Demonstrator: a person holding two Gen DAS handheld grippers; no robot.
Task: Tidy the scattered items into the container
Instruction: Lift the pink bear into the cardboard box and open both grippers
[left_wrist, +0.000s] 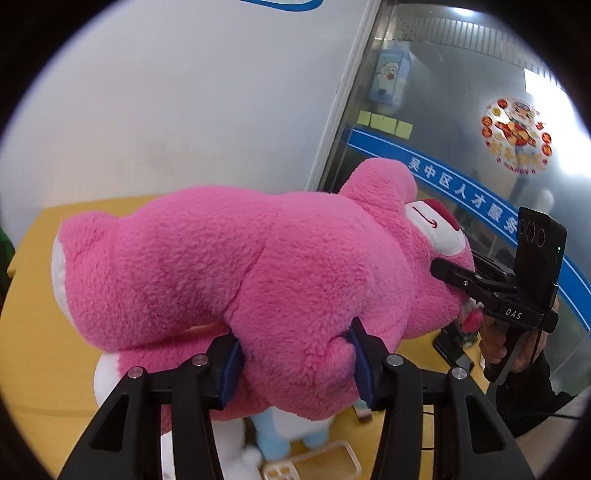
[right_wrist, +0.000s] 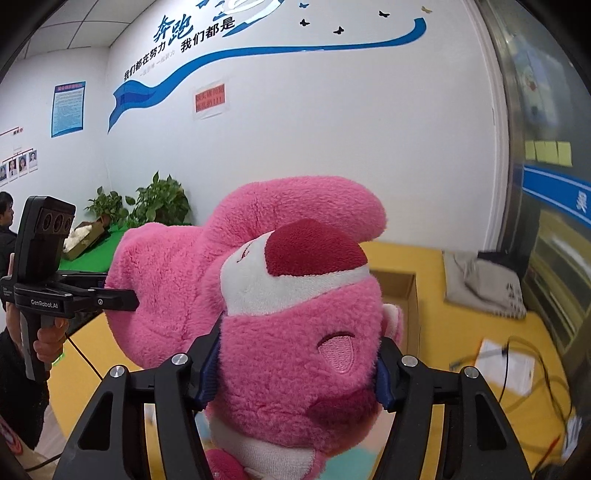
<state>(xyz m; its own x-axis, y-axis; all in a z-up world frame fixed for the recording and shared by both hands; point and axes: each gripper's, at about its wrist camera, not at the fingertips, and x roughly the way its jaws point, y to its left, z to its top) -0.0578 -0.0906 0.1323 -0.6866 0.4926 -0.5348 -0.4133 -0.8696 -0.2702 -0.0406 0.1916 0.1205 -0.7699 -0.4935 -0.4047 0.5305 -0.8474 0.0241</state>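
Observation:
A big pink plush bear is held in the air between both grippers. My left gripper is shut on its body, blue pads pressed into the fur. My right gripper is shut on the bear's head, below its dark red nose. Each gripper shows in the other's view: the right one at the bear's face, the left one at its back. An open cardboard box sits on the yellow table behind the bear's head.
Below the bear lie a light blue and white plush and a beige plastic frame. On the yellow table are a grey cloth bag, papers and cables. A glass door and a white wall stand behind.

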